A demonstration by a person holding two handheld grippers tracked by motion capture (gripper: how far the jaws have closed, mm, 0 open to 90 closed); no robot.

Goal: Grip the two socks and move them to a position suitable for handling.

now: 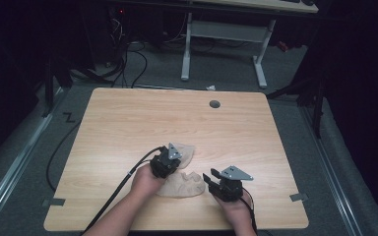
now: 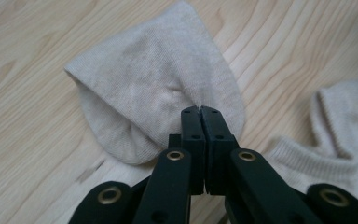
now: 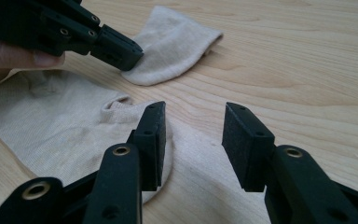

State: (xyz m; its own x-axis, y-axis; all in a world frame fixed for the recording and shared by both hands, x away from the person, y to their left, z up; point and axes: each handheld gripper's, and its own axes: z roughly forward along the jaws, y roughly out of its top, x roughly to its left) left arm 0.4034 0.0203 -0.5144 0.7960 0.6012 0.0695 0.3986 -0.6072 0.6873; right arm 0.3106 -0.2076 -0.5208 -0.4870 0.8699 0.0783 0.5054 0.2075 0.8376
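Pinching right now: the left gripper [image 2: 200,112] has its jaws clamped together on the fabric of one beige sock [image 2: 158,93], you can see the knit puckering right at the tips
Sock being grabbed: the folded one farther up the table, lying flat with its rounded end away from the person, partly under the left gripper [image 1: 170,158] in the high view
Second sock: another beige sock [image 3: 51,126], spread out flat and closer to the person, sitting between the two hands; its ribbed cuff pokes in at the right edge of the left gripper view
How the socks relate: just beside each other, looks like they touch or overlap a bit in the high view, hard to say for sure
Right gripper: the right gripper [image 3: 193,140] has its jaws standing apart with nothing between the pads, just bare wood showing through the gap; its left jaw hangs over the edge of the near sock, can't tell if it actually touches
Right gripper spot: low over the table, at the right of the near sock [image 1: 184,184]
Hands: left hand [image 1: 145,181] wrapped around its gripper, black cable trailing off to the lower left
Table: light wood table [image 1: 128,118], both socks sit in the near middle part of it
Around it: grey floor, a white desk frame [image 1: 187,49] at the back
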